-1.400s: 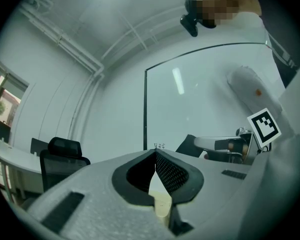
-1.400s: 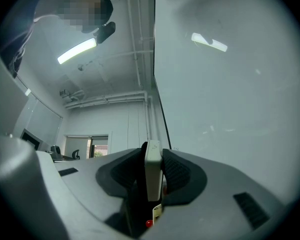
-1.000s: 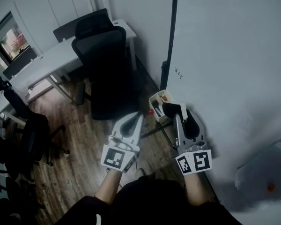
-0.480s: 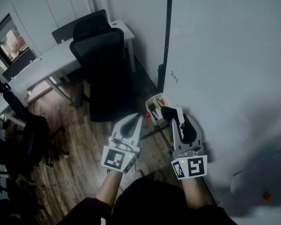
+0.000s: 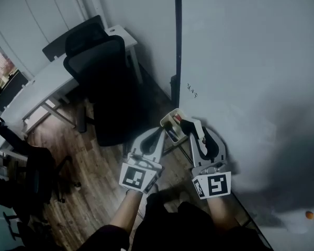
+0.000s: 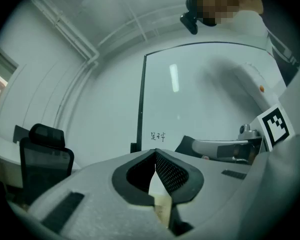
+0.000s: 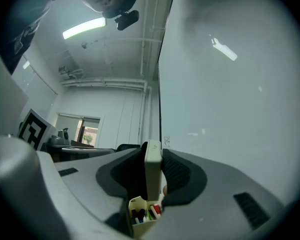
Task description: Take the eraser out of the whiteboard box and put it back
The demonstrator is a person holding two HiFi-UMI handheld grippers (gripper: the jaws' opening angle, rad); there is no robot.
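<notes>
**Head view first: eraser out of the box, held in the right tongs**

Head view shows us both tongs held low before the big pale whiteboard (image 5: 251,77). Our right tongs (image 5: 200,132) are closed part-way on the slim white-backed, dark-felted eraser (image 5: 190,124). It is out of the small cream plastic box (image 5: 170,113) and just beside its right rim. Our left tongs (image 5: 158,133) sit near the box's other side, carrying nothing. A black mesh office chair (image 5: 102,82) and a white desk (image 5: 47,80) stand well apart on the brown wooden floor (image 5: 89,177), out of our way. The whiteboard's black edge strip (image 5: 177,35) runs down towards the box.

Left gripper view gives us the left jaws with their tips together and nothing between them. Beyond, a small dark scribble (image 6: 158,135) marks the board.

Right gripper view has the eraser standing upright between the pads, pinched on its flat faces. The box lies below and beyond, already holding coloured markers (image 7: 149,213).

We judge those markers the main hazard. They crowd the box, so the eraser could land on them and jam or tip back out. If its edge catches the rim, the thin slab may swivel in the pads. A hard push could also shift the box, whose fastening we cannot make out. The left tongs are close enough to bump it.
</notes>
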